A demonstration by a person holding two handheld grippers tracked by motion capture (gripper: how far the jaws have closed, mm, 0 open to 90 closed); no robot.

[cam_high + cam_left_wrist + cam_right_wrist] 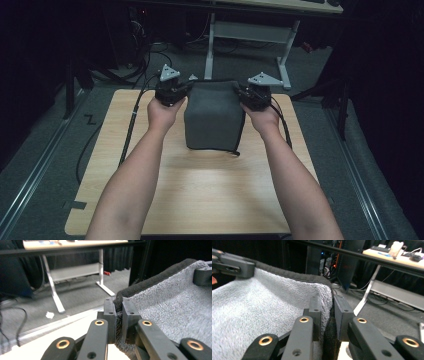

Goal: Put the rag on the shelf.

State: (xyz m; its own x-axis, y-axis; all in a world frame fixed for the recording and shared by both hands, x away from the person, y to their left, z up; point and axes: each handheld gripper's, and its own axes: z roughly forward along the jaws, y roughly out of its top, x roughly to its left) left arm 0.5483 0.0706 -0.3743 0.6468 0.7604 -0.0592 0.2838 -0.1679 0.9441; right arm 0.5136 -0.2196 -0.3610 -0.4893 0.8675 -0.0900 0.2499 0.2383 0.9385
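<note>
left tongs (119,312) pinch the grey towel (212,117) at its far left corner, right tongs (327,312) clamp its far right corner. fluffy terry cloth, dark-hemmed, hangs folded between them over the wooden desk (200,190).

grey carpet (60,150), white-legged desk (280,30) (dim room)

- Grey towel (212,117): soft terry cloth, looped and fuzzy, with a darker stitched hem.
- Table (200,190): pale wood-grain top, smooth, faint sheen.
- Left gripper (119,312) and right gripper (327,312): matt black plastic, brass-coloured rivets.
</note>
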